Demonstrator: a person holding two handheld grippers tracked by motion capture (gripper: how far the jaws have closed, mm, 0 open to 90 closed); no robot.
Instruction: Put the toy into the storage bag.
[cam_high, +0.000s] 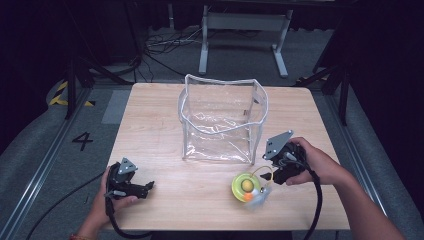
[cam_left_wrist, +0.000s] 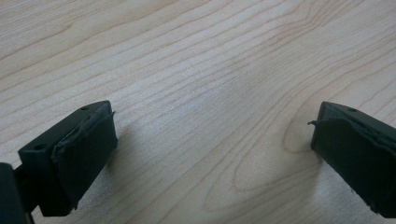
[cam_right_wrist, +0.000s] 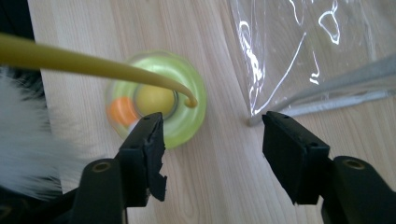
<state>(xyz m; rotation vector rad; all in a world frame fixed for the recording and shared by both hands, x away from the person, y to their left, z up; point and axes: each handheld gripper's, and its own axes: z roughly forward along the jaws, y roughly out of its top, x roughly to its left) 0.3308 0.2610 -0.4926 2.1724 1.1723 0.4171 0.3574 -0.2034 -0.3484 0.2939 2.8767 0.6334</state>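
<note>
Left claw: where my left hand rests at the near left of the table (cam_high: 150, 125), my left gripper (cam_high: 149, 186) lies low on the wood, its jaws spread wide with nothing between them.
Left claw, close up: my left gripper view shows what the high view cannot, the worn pads (cam_left_wrist: 86, 154) far apart over bare wood grain; my left gripper (cam_left_wrist: 212, 154) grips nothing.
Bag: a clear plastic bag (cam_high: 220, 120) with a pale trimmed rim stands open-topped at the middle of the table, far from both my hands.
Bag, close up: my right gripper view catches just its near corner, the clear plastic bag (cam_right_wrist: 317, 51) cut off by the frame, with glare on the film.
Toy: a round green toy (cam_high: 246, 186) sits near and right of centre, just in front of the bag and beside my right claw; a yellow ball and an orange one sit in it.
Toy, close up: from the right gripper the round green toy (cam_right_wrist: 159, 100) is partly hidden by my jaw, and a yellow curved stem (cam_right_wrist: 93, 65) arches over it.
Fluff: something white and fuzzy (cam_right_wrist: 28, 140) is blurred at the edge; I cannot tell what it is.
Right claw: my right gripper (cam_high: 280, 175) is held at the near right, and my right gripper (cam_right_wrist: 212, 147) stands well open, holding nothing.
</note>
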